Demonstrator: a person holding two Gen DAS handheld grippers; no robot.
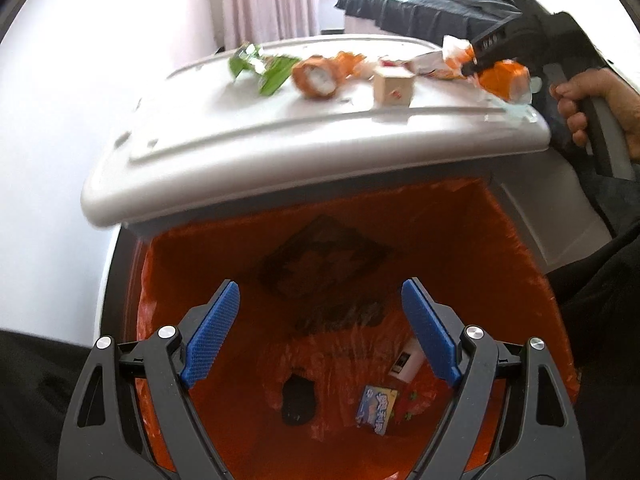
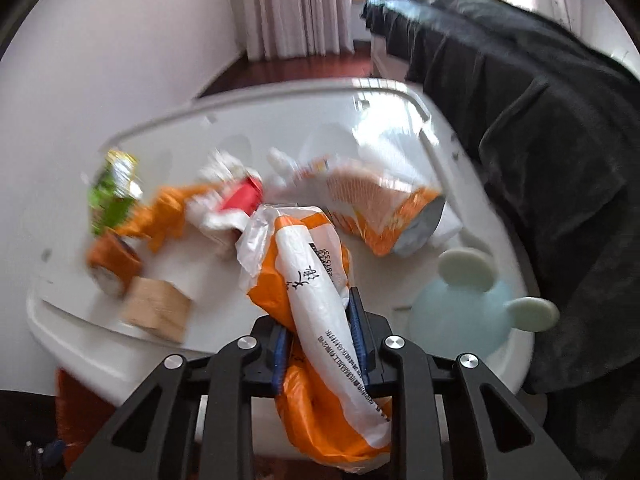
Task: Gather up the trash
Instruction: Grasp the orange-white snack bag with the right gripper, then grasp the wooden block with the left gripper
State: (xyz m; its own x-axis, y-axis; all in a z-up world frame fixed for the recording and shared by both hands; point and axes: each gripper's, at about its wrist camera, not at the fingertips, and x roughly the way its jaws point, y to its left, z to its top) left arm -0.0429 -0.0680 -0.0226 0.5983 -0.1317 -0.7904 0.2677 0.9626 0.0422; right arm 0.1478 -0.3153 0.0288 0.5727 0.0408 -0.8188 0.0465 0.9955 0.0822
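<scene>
The right gripper (image 2: 320, 340) is clamping an orange-and-white wrapper (image 2: 320, 300) at lower centre, over the white tray's (image 2: 240, 128) near edge. The left gripper (image 1: 320, 332) is hanging with jaws wide apart, holding nothing, above the orange-lined bin (image 1: 240, 420). A cardboard box (image 2: 156, 312), tape roll (image 2: 114, 264) and green wrapper (image 2: 108, 200) are crowding the tray's left; a pale blue lid (image 2: 460, 320) is sitting at right.

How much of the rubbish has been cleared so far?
A few scraps already lie in the orange-lined bin, such as a blue packet. The right gripper is shut on an orange-and-white wrapper; the left gripper is open over the bin. Left on the white table: green wrapper, small box and more.
</scene>
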